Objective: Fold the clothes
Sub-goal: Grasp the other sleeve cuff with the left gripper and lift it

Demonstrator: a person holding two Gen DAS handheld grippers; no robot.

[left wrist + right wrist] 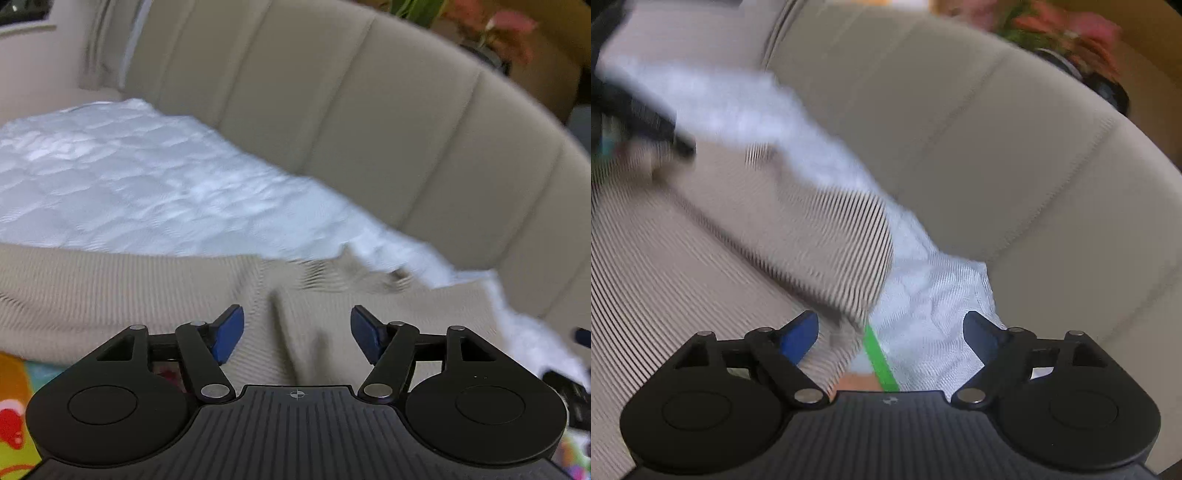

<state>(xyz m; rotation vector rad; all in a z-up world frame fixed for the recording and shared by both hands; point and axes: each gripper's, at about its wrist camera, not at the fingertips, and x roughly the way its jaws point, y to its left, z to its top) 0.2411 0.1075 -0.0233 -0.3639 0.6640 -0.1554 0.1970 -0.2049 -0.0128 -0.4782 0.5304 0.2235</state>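
My left gripper [297,334] stands released above a crease in the beige ribbed garment [110,295]. My right gripper [890,338] is likewise released, over the garment's edge. The garment lies on the white quilted cover [147,177], against the sofa backrest [369,129]. I judge this to be between folds; next I must regrip an edge.

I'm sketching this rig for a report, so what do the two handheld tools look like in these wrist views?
Both look alike. The left tool and the right tool each have a black ribbed body with a small crosshair mark, two round black discs at the sides, black linkage arms with silver pivot pins, and two blue pads as fingers. No cables, sleeves or hands show.
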